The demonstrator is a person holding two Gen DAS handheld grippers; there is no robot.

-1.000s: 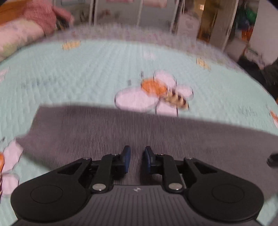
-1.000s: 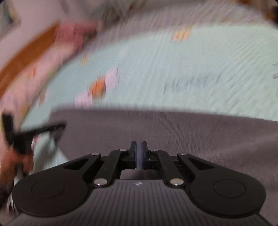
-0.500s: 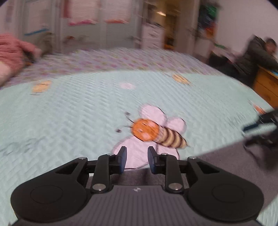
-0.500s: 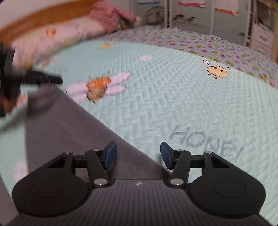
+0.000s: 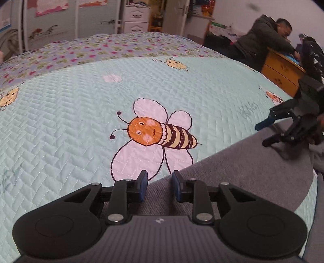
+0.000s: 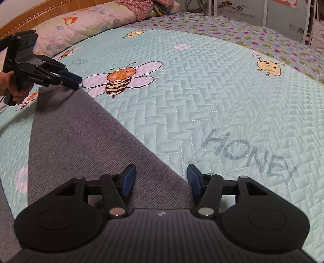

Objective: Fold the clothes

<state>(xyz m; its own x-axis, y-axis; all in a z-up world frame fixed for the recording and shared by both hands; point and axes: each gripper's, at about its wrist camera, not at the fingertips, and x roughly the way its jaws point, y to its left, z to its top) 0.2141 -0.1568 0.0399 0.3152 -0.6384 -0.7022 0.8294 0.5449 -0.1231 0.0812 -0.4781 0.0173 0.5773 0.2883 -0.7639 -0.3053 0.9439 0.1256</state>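
Both tongs (image 5: 158,187) (image 6: 160,181) hang open over the grey garment (image 6: 81,141).

A home bedroom — a wide bed under a pale-green quilted bedspread (image 5: 60,113) printed with cartoon bees, a floral pillow (image 6: 81,26) against the wooden headboard (image 6: 46,8). Beyond it stand white wardrobe doors (image 5: 60,20) with stickers, a white chest of drawers (image 5: 135,18), and a seated person (image 5: 261,38) leaning on an orange wooden desk (image 5: 281,70).
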